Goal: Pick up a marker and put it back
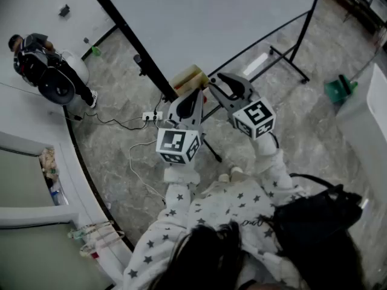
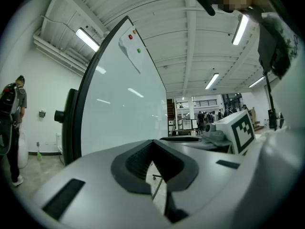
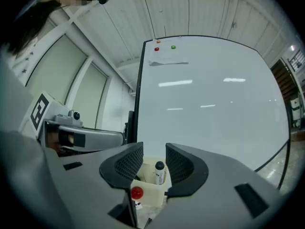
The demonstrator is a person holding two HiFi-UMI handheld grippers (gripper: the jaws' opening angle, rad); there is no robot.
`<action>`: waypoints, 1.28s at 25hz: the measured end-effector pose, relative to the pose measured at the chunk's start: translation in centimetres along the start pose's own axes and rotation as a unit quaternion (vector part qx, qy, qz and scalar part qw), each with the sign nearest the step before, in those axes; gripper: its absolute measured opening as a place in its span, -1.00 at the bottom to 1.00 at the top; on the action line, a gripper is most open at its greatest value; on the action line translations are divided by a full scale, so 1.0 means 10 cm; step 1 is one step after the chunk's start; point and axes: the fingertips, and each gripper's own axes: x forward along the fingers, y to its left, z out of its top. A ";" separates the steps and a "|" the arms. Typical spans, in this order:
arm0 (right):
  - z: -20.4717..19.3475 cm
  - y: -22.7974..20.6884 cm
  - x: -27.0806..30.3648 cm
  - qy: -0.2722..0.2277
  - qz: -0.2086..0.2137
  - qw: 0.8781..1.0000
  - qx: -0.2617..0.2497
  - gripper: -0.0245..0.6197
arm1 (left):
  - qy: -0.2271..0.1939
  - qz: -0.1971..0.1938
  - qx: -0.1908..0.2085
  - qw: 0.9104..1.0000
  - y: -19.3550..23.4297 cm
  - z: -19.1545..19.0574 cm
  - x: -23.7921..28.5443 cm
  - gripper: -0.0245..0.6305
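A marker (image 3: 159,171) with a black cap stands upright in a cream holder (image 3: 145,190) fixed at the foot of the whiteboard (image 3: 214,94). A red magnet (image 3: 137,192) sits on the holder's front. My right gripper (image 3: 154,152) is open, level, and short of the holder, with the marker showing through the gap between its jaws. In the head view the holder (image 1: 190,77) lies just beyond both grippers. My left gripper (image 2: 152,143) is shut with nothing in it, its tips touching. It hangs beside the right gripper (image 1: 217,81), to its left (image 1: 196,93).
The whiteboard (image 1: 211,17) stands on a black frame with legs (image 1: 290,65) on the marble floor. A power strip with cables (image 1: 150,117) lies below the grippers. A person with a backpack (image 1: 42,71) stands far left. A green object (image 1: 338,89) is at the right.
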 end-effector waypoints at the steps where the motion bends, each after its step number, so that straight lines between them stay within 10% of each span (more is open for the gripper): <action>1: -0.05 0.00 0.01 0.005 -0.001 1.000 -0.004 -0.50 | 0.000 0.001 0.000 1.000 0.00 -0.01 -0.01 -0.92; 16: -0.65 -0.12 0.39 0.046 0.005 0.999 -0.004 -0.67 | 0.021 0.009 -0.015 1.000 0.22 -0.36 0.17 -0.92; 32: 0.00 -0.08 0.14 0.018 0.021 1.000 0.003 -0.67 | 0.021 -0.013 -0.018 1.000 0.01 -0.13 0.11 -0.92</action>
